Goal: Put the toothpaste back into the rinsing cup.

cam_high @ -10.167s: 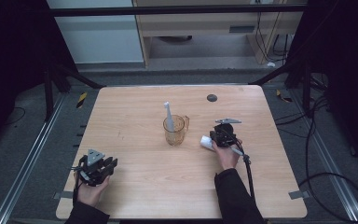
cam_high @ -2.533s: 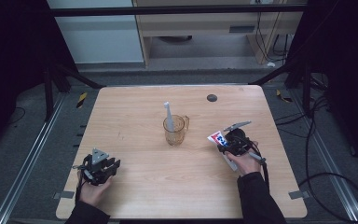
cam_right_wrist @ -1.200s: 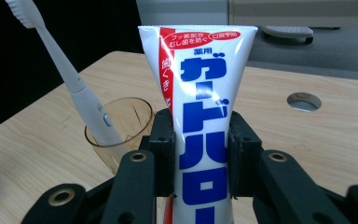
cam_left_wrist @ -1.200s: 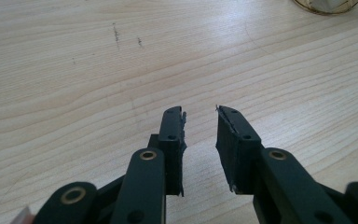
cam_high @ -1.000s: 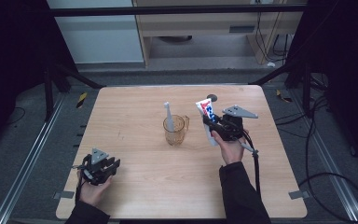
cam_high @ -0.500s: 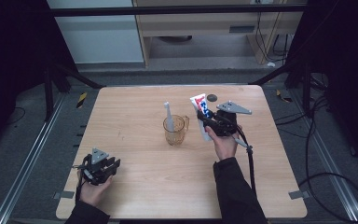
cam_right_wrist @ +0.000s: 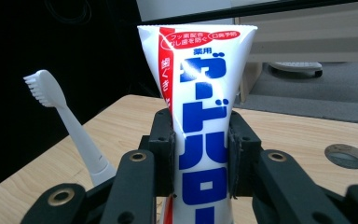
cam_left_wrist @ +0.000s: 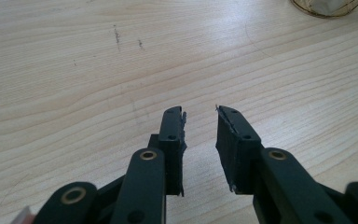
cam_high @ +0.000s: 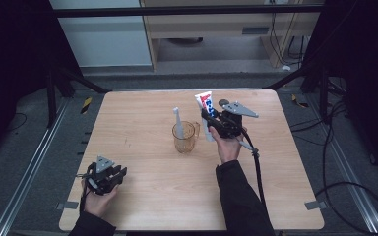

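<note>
Toothpaste tube (cam_right_wrist: 200, 116) upright between right gripper (cam_right_wrist: 200, 154) jaws

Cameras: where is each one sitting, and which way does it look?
High view: above the person's side, looking down on the wooden table; both forearms, left gripper, right gripper.
Left gripper view: on that gripper, facing bare tabletop; its black fingers apart.
Right gripper view: faces the white-and-blue toothpaste tube it clamps.
Shared: high and right gripper views show the white toothbrush.

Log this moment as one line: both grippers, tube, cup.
right gripper: shut on toothpaste tube, upright beside cup | left gripper: open, holding nothing, low over table | toothbrush: in cup
</note>
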Demonstrator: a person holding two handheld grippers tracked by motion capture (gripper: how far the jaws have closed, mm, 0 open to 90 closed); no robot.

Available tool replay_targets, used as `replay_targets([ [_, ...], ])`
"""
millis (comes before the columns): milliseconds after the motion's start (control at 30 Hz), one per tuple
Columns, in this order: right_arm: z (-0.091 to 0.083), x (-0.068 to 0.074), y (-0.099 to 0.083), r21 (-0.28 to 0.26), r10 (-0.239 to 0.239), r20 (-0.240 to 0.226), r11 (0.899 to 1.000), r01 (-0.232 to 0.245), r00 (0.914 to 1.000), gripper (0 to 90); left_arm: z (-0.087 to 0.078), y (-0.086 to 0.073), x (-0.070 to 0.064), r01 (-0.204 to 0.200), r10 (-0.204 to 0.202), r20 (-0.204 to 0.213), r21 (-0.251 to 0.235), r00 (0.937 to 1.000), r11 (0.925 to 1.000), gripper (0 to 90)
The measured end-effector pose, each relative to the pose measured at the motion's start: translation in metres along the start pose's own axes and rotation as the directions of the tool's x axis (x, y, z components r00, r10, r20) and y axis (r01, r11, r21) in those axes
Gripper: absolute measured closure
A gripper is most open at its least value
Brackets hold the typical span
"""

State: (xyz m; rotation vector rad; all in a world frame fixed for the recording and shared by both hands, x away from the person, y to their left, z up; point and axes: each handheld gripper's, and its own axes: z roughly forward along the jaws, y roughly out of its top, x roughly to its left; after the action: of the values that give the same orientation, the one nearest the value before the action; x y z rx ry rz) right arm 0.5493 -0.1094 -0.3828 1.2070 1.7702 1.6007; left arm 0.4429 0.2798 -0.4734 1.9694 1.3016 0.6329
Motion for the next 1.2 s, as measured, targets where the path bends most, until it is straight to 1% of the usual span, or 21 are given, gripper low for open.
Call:
replay_targets([
  [133, 0.009, 0.004, 0.002, -0.008, 0.011, -0.006, 1.0, -0.011, 0.9999, 68.4, 0.0, 0.0, -0.001, 0.003, -0.003, 0.001, -0.002, 1.0, 1.0, 70.6],
  [200, 0.011, 0.005, 0.002, -0.009, 0.011, -0.007, 1.0, -0.011, 0.9999, 68.5, 0.001, 0.0, -0.001, 0.003, -0.003, 0.002, -0.002, 1.0, 1.0, 70.6],
  [333, 0.021, 0.009, 0.006, -0.011, 0.008, -0.002, 1.0, -0.008, 1.0, 68.4, 0.001, 0.0, -0.001, 0.002, -0.002, 0.005, -0.001, 1.0, 1.0, 70.6],
  [600, 0.032, 0.009, 0.009, -0.038, 0.02, 0.003, 0.999, -0.02, 0.9998, 68.5, 0.001, 0.0, -0.001, 0.005, -0.005, 0.006, -0.003, 1.0, 1.0, 70.6],
  [667, 0.037, 0.01, 0.01, -0.046, 0.026, 0.002, 0.999, -0.026, 0.9996, 68.5, 0.001, 0.0, -0.001, 0.003, -0.003, 0.007, -0.004, 1.0, 1.0, 70.6],
  [833, 0.044, 0.011, 0.009, -0.052, 0.027, 0.001, 0.998, -0.027, 0.9996, 68.4, 0.001, 0.0, -0.001, 0.006, -0.006, 0.007, -0.006, 1.0, 1.0, 70.7],
  [967, 0.052, 0.013, 0.006, -0.056, 0.04, -0.012, 0.998, -0.041, 0.9991, 68.4, 0.001, 0.001, -0.001, 0.006, -0.006, 0.007, -0.005, 1.0, 1.0, 70.7],
  [1167, 0.059, 0.017, 0.005, -0.067, 0.044, -0.02, 0.997, -0.045, 0.9988, 68.4, 0.001, 0.001, -0.001, 0.005, -0.005, 0.007, -0.006, 1.0, 1.0, 70.7],
  [1200, 0.061, 0.017, 0.004, -0.068, 0.052, -0.024, 0.996, -0.054, 0.9983, 68.4, 0.001, 0.001, -0.001, 0.005, -0.005, 0.007, -0.006, 1.0, 1.0, 70.7],
])
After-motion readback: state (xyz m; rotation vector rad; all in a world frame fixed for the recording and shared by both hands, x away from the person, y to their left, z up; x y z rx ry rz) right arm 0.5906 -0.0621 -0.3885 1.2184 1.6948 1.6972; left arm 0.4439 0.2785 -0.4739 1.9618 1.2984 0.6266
